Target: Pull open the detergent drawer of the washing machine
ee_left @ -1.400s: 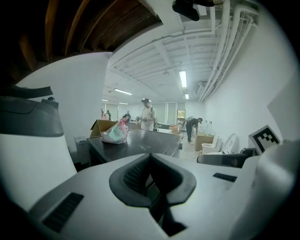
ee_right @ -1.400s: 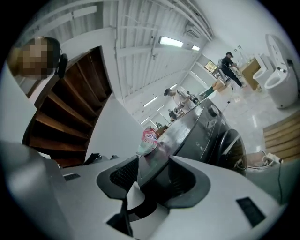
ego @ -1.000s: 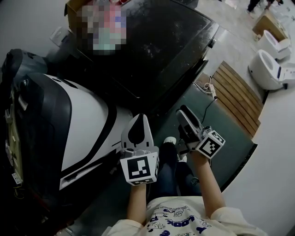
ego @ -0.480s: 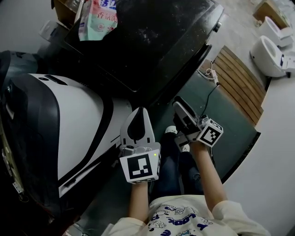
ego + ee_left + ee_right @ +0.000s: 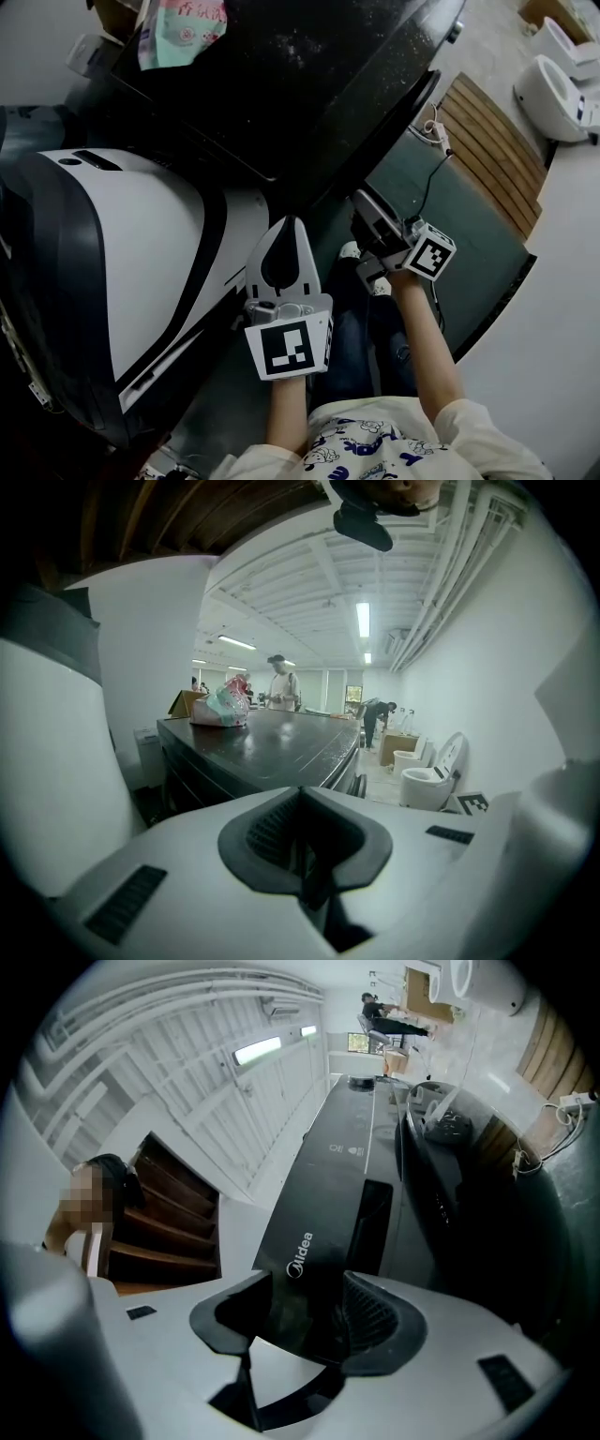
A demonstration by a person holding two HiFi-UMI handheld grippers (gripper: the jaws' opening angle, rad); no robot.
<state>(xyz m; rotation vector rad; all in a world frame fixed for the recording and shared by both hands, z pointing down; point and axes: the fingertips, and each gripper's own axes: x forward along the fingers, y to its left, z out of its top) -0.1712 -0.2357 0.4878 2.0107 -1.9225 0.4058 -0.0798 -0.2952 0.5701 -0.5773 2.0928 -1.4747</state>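
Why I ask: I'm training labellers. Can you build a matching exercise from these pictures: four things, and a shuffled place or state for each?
1. white left tool
2. white right tool
3. pink-and-green plastic packet
4. brown slatted wooden panel

A. on the glossy black washing machine
B. jaws apart
C. right of that machine, head view
D. jaws together

Pairs: 1-D, 2-B, 3-A, 4-C.
The right tool's jaws have just been opening, with nothing gripped.
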